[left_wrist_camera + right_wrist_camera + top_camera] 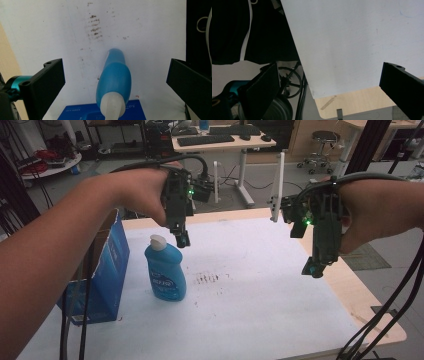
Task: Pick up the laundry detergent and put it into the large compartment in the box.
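High view, largest first: white table [260, 295] with a wooden edge along the far and right sides, a patch of brown smudges [210, 279] near its middle. At the left stands an open blue carton [107, 270], upright, its top flaps apart. Just beside the carton, to its right, the blue bottle [166, 270] stands upright on the table, white cap [158, 241] on top, label facing the camera. Left gripper [182, 239] hangs just above and a little behind the cap, not touching it; its jaws stand wide apart with nothing between them but air (the left gripper view confirms it: bottle [114, 77] seen from above, centred in the gap, both jaws well clear of its sides, the carton's blue edge [82, 112] below). Right gripper [316, 268] hovers over the table's right side, well apart from the bottle; its own view shows the jaws spread wide and empty, bare table [352, 42] and its corner underneath. Judgement on progress: early. Work in hand looks like a pick-up of the bottle by the left gripper; the approach and lining-up appear done, while descent, closing on the body or neck, lift and any placing (perhaps into the carton, though that is a guess) are all left.
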A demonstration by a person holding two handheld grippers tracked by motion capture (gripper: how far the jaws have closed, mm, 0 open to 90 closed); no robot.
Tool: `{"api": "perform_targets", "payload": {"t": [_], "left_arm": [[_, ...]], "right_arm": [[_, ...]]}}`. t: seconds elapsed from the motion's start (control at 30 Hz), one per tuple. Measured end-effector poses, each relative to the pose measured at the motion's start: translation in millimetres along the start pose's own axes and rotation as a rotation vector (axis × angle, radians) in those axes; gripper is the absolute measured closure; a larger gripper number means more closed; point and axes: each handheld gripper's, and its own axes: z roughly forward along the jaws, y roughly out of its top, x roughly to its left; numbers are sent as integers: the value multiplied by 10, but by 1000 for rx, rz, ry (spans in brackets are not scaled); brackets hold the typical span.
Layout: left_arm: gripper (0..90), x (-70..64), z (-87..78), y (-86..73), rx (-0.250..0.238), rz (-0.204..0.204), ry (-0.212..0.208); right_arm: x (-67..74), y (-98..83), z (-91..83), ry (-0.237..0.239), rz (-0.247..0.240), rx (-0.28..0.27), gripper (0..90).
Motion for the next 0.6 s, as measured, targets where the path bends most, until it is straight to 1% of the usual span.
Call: {"api": "perform_targets", "payload": {"t": [0.03, 0.1, 0.13, 0.17, 0.23, 0.27, 0.3, 0.33, 0.37, 0.4, 0.43, 0.47, 0.5, 0.53, 0.57, 0.6], "left_arm": [[17, -7, -13, -52, 4, 13, 4], [17, -8, -19, -78, 6, 18, 4], [17, -12, -23, -105, 6, 21, 3], [17, -16, -29, -152, 6, 32, 5], [17, -16, -30, -173, 8, 33, -1], [17, -15, -24, -193, 6, 33, -6], [17, -4, -9, -223, 8, 40, -9], [17, -4, -9, -223, 8, 40, -9], [17, -4, 4, -235, 11, 39, -14], [17, -2, 22, -246, 16, 50, -14], [17, -5, 52, -262, 20, 65, -15], [18, -4, 69, -272, 20, 77, -18], [17, -4, 90, -285, 17, 85, -18], [17, 0, 109, -297, 18, 95, -21], [17, 0, 109, -297, 18, 95, -21], [17, 8, 153, -327, 21, 105, -26]], "right_arm": [[-17, 7, 3, -3, -14, 12, 21], [-20, 15, 7, -3, -12, 18, 21], [-12, 26, 14, 0, 2, 12, 21], [-24, 42, 11, -7, -8, 18, 21], [-28, 47, 7, -9, -12, 20, 21], [-25, 56, 9, -11, -5, 16, 21], [-34, 69, 7, -14, -12, 17, 21], [-23, 76, 8, -14, 4, 21, 21], [-23, 76, 8, -14, 4, 21, 21], [-15, 82, 14, -11, 14, 15, 21], [-16, 84, 19, -14, 5, 20, 21], [-10, 85, 19, -13, 7, 21, 21], [4, 87, 23, -11, 20, 15, 21], [-1, 83, 24, -15, 9, 21, 21], [-1, 83, 24, -15, 9, 21, 21], [7, 76, 31, -15, 12, 20, 21]]}}
